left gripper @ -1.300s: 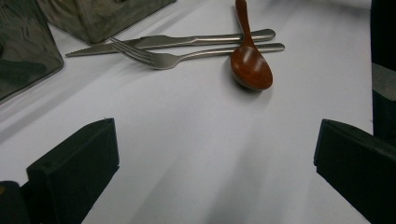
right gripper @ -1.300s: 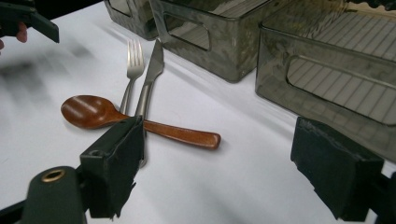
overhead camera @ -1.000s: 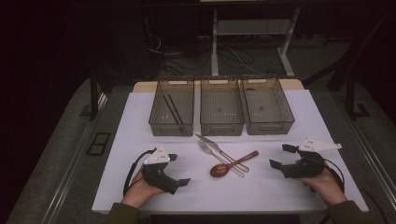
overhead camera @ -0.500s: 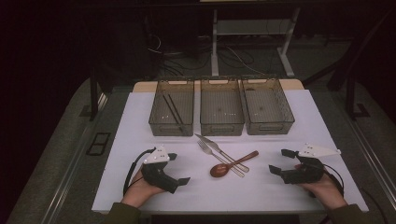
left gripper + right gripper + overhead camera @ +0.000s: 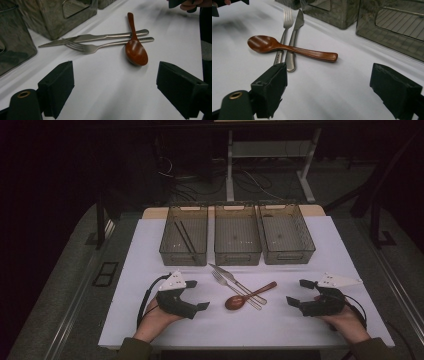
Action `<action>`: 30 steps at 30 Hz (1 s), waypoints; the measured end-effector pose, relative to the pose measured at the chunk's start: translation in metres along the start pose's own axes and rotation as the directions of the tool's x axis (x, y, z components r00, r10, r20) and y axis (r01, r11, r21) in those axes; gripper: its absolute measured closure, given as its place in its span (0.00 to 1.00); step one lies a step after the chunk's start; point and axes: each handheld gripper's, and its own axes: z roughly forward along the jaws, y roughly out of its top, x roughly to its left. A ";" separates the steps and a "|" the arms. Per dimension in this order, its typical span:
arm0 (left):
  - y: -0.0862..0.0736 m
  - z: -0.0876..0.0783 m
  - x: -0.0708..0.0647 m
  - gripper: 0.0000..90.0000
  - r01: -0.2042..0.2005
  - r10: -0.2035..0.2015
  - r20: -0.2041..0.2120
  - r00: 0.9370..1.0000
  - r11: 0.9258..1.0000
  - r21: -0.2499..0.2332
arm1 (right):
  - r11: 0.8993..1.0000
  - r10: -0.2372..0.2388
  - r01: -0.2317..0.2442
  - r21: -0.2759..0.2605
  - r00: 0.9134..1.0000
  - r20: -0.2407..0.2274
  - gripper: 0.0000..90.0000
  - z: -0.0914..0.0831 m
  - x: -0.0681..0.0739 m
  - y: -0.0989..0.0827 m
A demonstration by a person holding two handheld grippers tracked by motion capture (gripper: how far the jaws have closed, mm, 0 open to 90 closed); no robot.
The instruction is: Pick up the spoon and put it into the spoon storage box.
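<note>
A wooden spoon [image 5: 247,296] lies across a metal fork [image 5: 231,287] and a metal knife [image 5: 235,282] on the white table top, just in front of three clear bins. My left gripper [image 5: 197,295] rests to the left of the cutlery, open, with nothing between its jaws. My right gripper [image 5: 296,292] rests to the right, also open and holding nothing. In the left gripper view the spoon [image 5: 136,51], fork [image 5: 100,46] and knife [image 5: 95,37] lie beyond the gripper [image 5: 117,87]. In the right gripper view the spoon [image 5: 287,48] crosses the fork [image 5: 284,32] and knife [image 5: 295,37] ahead of the gripper [image 5: 332,87].
Three clear bins stand side by side at the back: the left bin [image 5: 167,247] holds dark chopsticks [image 5: 185,236], beside it the middle bin [image 5: 237,255] and the right bin [image 5: 305,250]. The white table [image 5: 150,320] ends near my hands; dark floor surrounds it.
</note>
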 end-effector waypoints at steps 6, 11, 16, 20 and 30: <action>-0.002 0.003 -0.001 0.14 -0.003 0.003 -0.003 1.000 1.000 0.011 | 0.998 -0.010 0.012 0.057 1.000 -0.025 0.16 0.010 0.001 0.007; -0.004 0.004 0.000 0.13 0.006 -0.006 -0.005 1.000 1.000 0.013 | 0.995 -0.027 0.031 0.091 0.999 -0.047 0.27 0.022 0.003 0.019; -0.006 0.004 0.000 0.11 0.013 -0.013 -0.010 1.000 1.000 0.012 | 0.996 -0.033 0.038 0.084 0.997 -0.067 0.47 0.033 0.003 0.029; -0.008 0.003 0.000 0.08 0.022 -0.022 -0.014 1.000 1.000 0.009 | 0.995 -0.031 0.039 0.094 0.996 -0.085 0.64 0.044 0.003 0.037; -0.012 0.001 0.001 0.05 0.034 -0.034 -0.018 0.999 0.999 0.017 | 0.987 -0.034 0.054 0.152 0.991 -0.129 0.92 0.075 0.007 0.050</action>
